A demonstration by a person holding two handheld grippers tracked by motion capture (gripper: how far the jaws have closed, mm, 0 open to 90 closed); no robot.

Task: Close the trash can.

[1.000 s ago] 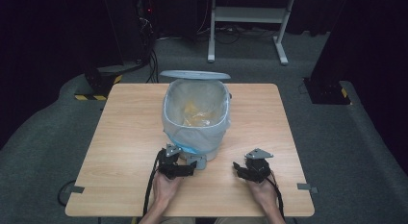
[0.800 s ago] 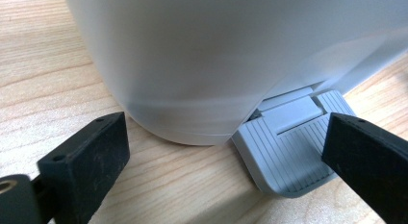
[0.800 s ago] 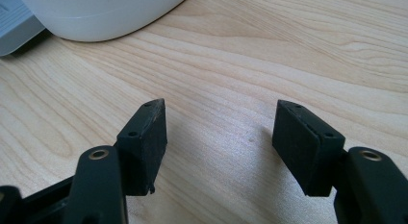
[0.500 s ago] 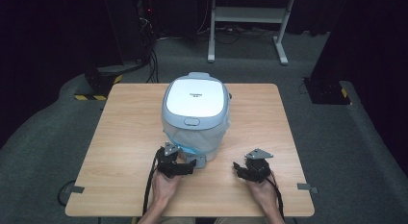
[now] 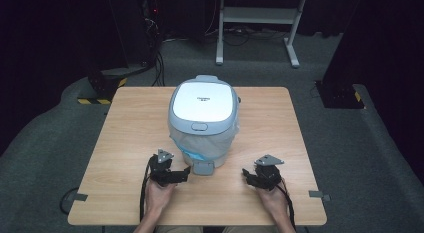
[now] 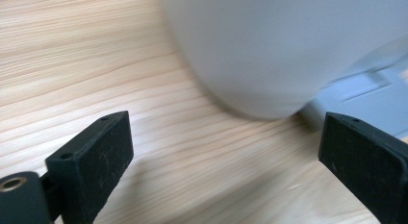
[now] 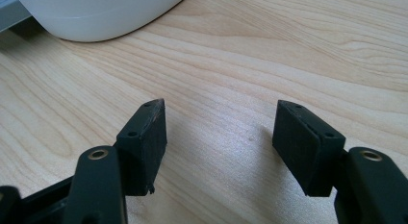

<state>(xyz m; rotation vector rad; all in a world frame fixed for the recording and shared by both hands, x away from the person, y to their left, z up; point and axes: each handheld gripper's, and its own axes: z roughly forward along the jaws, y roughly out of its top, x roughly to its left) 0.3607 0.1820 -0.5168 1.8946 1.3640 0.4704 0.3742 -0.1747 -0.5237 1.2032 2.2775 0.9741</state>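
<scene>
Your two grippers rest near the table's (image 5: 125, 143) front edge, on either side of a white lidded bin (image 5: 204, 118) lined with a pale bag and standing at the table's middle. From above, your left gripper (image 5: 186, 174) lies just beside the grey pedal (image 5: 203, 167) at the bin's foot. Your right gripper (image 5: 246, 174) sits well apart from the bin.

The left gripper view brings what the high view cannot: the bin's rounded white wall, blurred, close ahead, and a grey-blue part of the base at the right. Its jaws stand wide with nothing between them, though they have just been closing. In the right gripper view the jaws are parted over bare wood, holding nothing.

A second ago the lid stood up and the bag's contents showed; now the lid (image 5: 203, 99) lies flat and shut, its latch facing you.
</scene>
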